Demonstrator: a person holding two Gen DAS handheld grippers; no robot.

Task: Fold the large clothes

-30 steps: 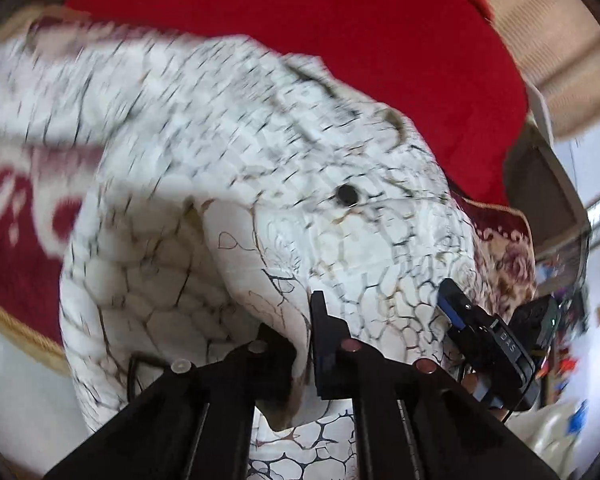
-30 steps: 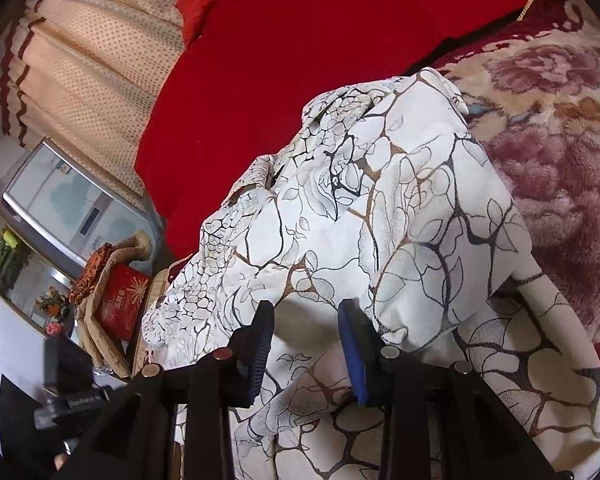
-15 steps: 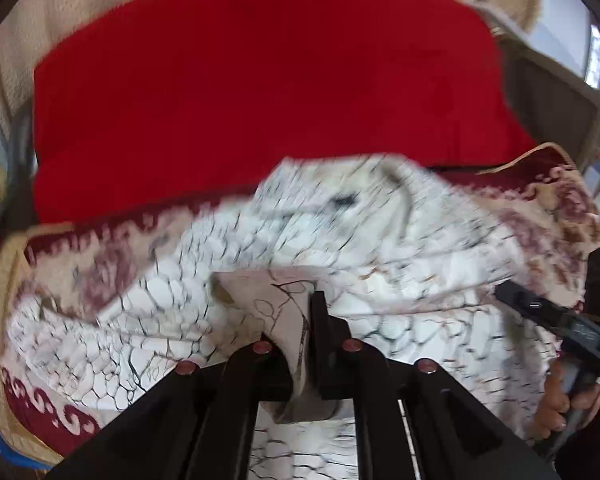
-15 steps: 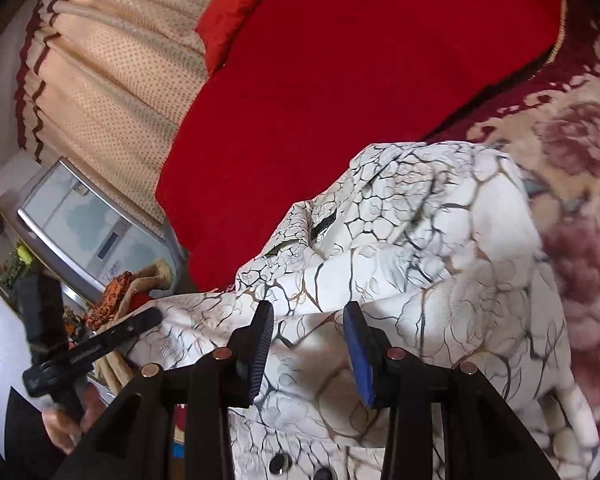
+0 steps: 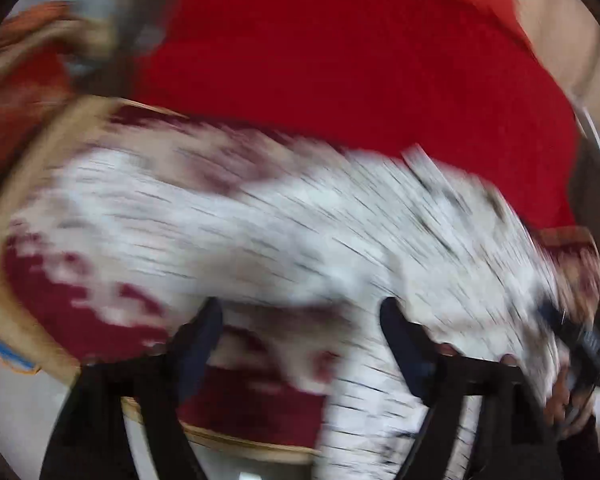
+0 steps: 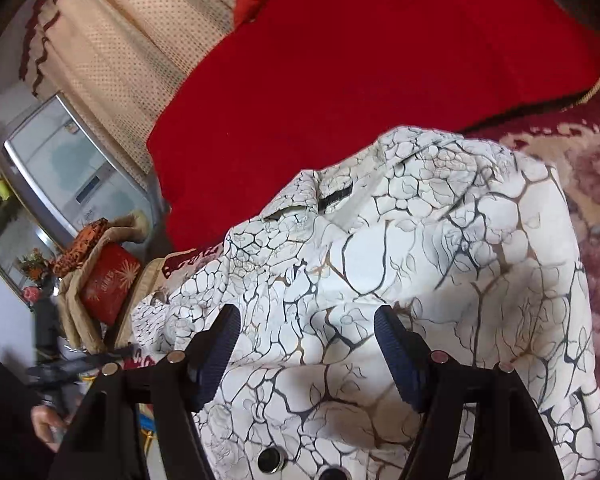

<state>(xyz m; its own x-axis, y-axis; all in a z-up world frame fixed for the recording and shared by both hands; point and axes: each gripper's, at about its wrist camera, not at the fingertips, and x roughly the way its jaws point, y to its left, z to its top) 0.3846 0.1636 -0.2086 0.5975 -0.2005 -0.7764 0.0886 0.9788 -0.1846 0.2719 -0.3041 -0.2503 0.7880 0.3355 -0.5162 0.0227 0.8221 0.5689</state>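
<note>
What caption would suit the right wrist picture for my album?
Open right gripper poised above a white crackle-print garment spread on a floral bedspread.

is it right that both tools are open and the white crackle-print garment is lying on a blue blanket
Not quite: the blanket is red, not blue. The right wrist view shows the white crackle-print garment lying partly over a red blanket. The rest holds: the right tool and the left tool both stand open, with nothing between their fingers.
</note>
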